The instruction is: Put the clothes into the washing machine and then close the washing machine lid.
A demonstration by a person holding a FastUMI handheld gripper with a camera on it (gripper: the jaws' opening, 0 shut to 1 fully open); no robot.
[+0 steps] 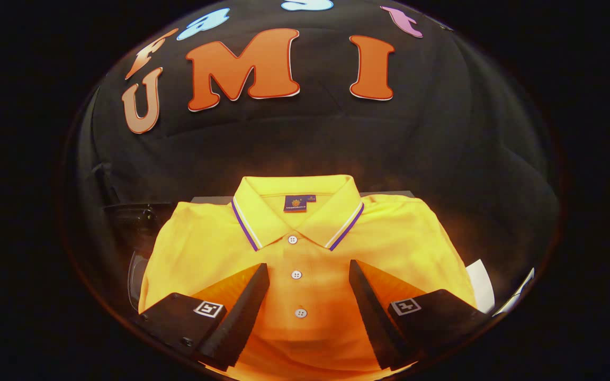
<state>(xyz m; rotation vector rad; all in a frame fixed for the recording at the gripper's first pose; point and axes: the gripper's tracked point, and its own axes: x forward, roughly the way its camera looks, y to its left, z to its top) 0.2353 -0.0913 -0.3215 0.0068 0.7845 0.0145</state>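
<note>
Folded yellow polo shirt [305, 248], purple-and-white trimmed collar, lies flat directly below our gripper [309, 275]. We record the black fingers [241, 312] spread wide apart, flanking the white button placket [296, 274], gripping nothing.

We see a folded yellow polo shirt [305, 248] lying flat on a grey surface [389, 193], whose far edge shows behind the collar; our gripper [309, 275] hangs spread above it.

Dim booth, bright warm-lit centre, fisheye-warped edges.
</note>
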